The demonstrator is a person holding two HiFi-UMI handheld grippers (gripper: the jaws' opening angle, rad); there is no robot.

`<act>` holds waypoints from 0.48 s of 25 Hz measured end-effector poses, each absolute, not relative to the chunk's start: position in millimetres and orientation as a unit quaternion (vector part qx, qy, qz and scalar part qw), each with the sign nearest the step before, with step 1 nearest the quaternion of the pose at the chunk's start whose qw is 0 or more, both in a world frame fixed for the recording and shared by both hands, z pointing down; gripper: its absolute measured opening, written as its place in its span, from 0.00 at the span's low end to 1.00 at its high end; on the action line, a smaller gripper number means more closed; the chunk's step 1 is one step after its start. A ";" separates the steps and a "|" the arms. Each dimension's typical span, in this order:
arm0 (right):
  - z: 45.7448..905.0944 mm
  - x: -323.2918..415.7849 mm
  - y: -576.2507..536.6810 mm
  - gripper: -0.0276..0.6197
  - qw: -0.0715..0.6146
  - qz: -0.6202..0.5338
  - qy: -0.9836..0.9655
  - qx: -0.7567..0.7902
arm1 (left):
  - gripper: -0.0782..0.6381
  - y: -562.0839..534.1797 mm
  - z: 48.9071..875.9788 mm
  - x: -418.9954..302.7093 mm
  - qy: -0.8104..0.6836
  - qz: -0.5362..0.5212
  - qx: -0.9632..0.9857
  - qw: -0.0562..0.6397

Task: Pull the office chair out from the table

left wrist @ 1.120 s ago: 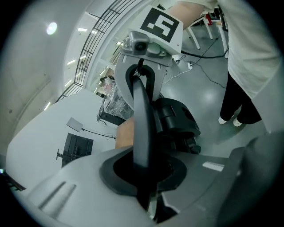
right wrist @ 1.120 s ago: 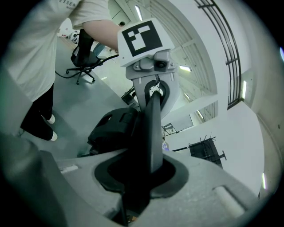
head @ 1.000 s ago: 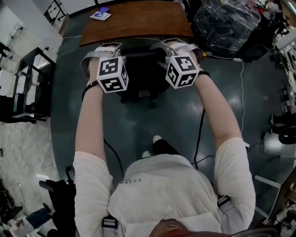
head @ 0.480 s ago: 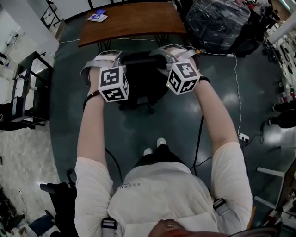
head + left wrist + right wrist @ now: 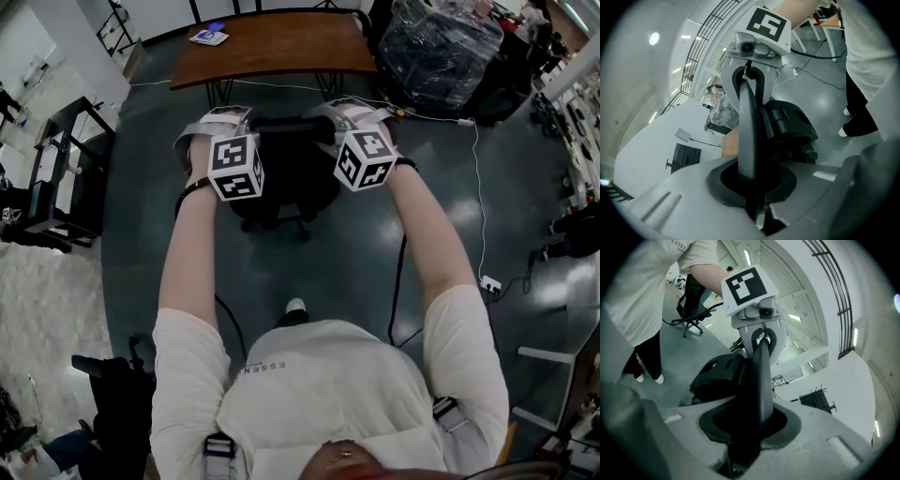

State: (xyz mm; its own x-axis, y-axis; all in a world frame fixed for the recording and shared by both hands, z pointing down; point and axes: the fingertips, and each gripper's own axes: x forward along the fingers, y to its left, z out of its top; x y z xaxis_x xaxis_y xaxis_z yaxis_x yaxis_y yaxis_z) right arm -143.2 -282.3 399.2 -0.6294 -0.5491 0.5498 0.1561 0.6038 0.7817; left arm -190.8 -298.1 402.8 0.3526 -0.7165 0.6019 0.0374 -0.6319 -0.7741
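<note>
The left tongs (image 5: 751,185) are pinching the thin top edge of the office chair (image 5: 281,183) at its backrest (image 5: 287,124), and they are closed almost fully on it. The right tongs (image 5: 751,427) are clamping the same edge further along, with their jaws standing slightly wider. The two grips are sitting apart, one towards each end of the rim. This is likely so that the chair rolls back straight instead of swivelling on its base. Both tongs are angling downward over the rim, so they are hooking it as well as squeezing it. The chair is standing on the floor (image 5: 375,253), clear of the near edge of the desk (image 5: 272,47), between that edge and the person. Judging by the gap, the pull is looking nearly complete.
</note>
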 end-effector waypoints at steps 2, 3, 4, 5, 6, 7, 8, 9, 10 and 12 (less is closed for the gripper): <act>397.5 -143.8 -277.3 0.20 0.411 -0.424 -0.797 0.125 | 0.17 -293.1 403.8 -191.8 0.232 -0.527 -0.739 0.350; 396.3 -143.8 -275.0 0.21 0.411 -0.422 -0.798 0.124 | 0.19 -289.1 403.3 -191.2 0.232 -0.526 -0.746 0.337; 394.9 -143.6 -272.2 0.21 0.411 -0.420 -0.799 0.123 | 0.25 -283.1 401.5 -189.7 0.231 -0.521 -0.757 0.319; 392.9 -143.1 -268.8 0.21 0.409 -0.419 -0.801 0.122 | 0.38 -275.8 397.9 -188.0 0.233 -0.511 -0.770 0.302; 390.0 -142.3 -265.0 0.22 0.402 -0.417 -0.806 0.121 | 0.46 -268.4 392.8 -186.9 0.238 -0.501 -0.779 0.292; 385.4 -141.0 -261.0 0.25 0.389 -0.412 -0.815 0.124 | 0.48 -260.9 387.4 -186.8 0.246 -0.494 -0.782 0.289; 379.0 -139.2 -256.4 0.33 0.373 -0.402 -0.826 0.132 | 0.49 -252.4 383.1 -187.3 0.254 -0.490 -0.782 0.290; 371.9 -136.8 -250.8 0.35 0.357 -0.392 -0.836 0.144 | 0.48 -242.9 379.9 -187.8 0.261 -0.486 -0.781 0.292; 365.1 -133.8 -243.8 0.35 0.345 -0.387 -0.841 0.156 | 0.51 -233.2 376.6 -188.0 0.270 -0.478 -0.782 0.295; 352.8 -127.7 -225.5 0.35 0.321 -0.397 -0.840 0.182 | 0.49 -215.3 366.0 -187.8 0.298 -0.450 -0.788 0.297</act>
